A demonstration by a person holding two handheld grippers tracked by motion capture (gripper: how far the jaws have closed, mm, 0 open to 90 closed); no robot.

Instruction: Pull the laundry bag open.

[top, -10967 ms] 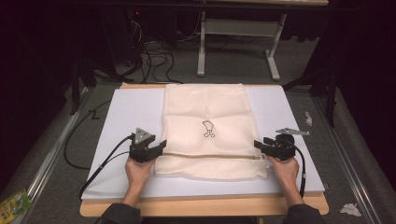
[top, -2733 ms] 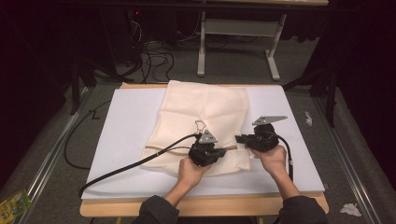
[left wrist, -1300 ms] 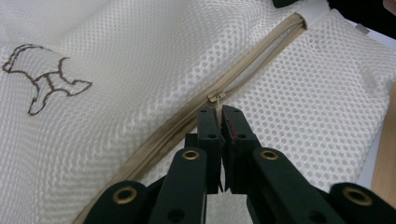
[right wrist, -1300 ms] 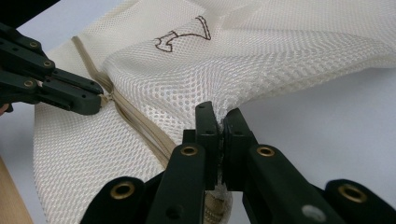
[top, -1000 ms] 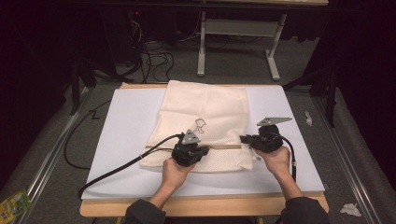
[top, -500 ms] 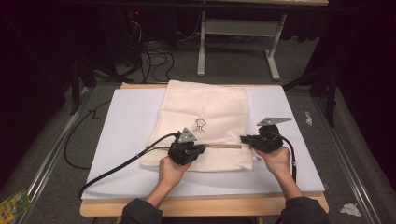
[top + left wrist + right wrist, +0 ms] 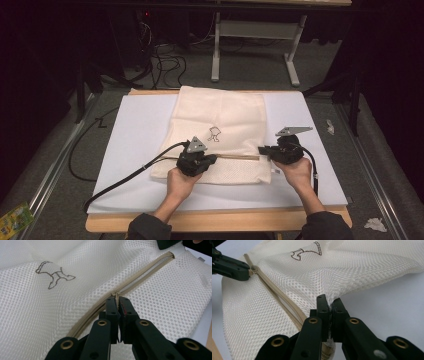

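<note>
Mid-zip: left gripper (image 7: 117, 302) pinches the zip pull (image 7: 115, 294), right gripper (image 7: 329, 305) clamps the bag (image 7: 352, 267) edge (lower centre); next, a steady pull along the zipper (image 7: 140, 277).

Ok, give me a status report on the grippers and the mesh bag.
Left gripper shut on zipper pull. Right gripper shut on mesh bag edge by zipper end. Bag flat on white board, zipper partly open. Nothing in the way.

The white table (image 7: 135, 130) lies bare at the left and right of the frame, beside the mesh bag (image 7: 220, 112), with open passage there. The left tool's cable (image 7: 125, 177) crosses the lower left. Both forearms come in along the lower edge.
</note>
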